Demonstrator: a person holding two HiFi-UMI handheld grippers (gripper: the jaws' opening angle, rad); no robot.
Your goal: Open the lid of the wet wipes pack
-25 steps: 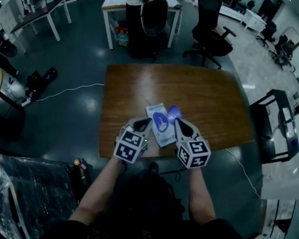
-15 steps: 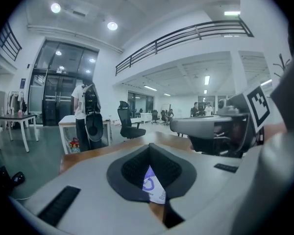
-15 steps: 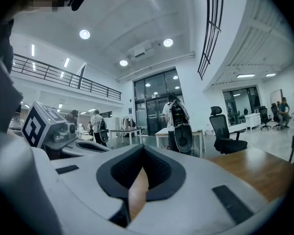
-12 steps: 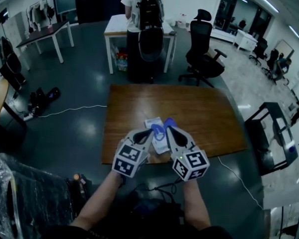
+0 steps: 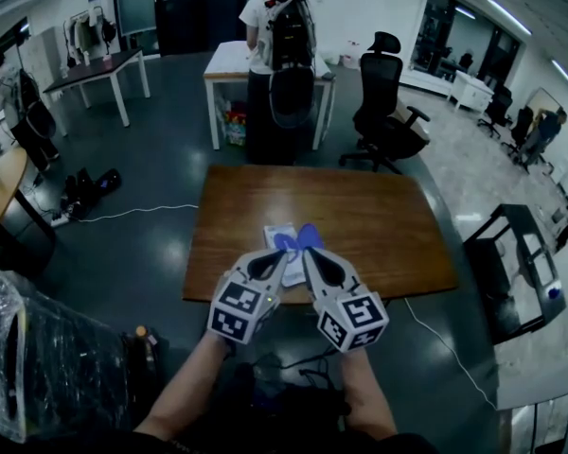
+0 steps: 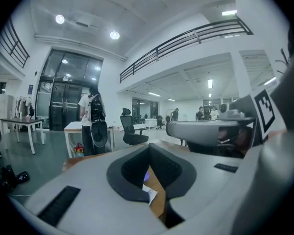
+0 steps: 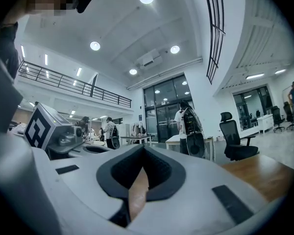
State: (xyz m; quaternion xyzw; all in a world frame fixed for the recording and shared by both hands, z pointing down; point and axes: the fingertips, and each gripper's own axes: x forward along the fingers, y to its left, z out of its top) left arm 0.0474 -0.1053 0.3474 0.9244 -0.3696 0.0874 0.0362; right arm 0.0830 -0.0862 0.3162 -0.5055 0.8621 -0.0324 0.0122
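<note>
Left claw (image 5: 285,252) and right claw (image 5: 306,251) are both seen clamped shut with nothing caught between them, held over the near side of the counter (image 5: 379,216). Just past the tips, the wet wipes pack (image 5: 275,235) is laid flat, blue lid (image 5: 310,236) apparently flipped open already.

Wet wipes pack (image 5: 277,235) on table (image 5: 379,225), left tool (image 5: 285,252) and right tool (image 5: 307,251) side by side before it

White wet wipes pack (image 5: 275,233), blue-violet lid (image 5: 310,235); brown wood-grain table (image 5: 379,225); dark blue-grey floor (image 5: 151,244)
</note>
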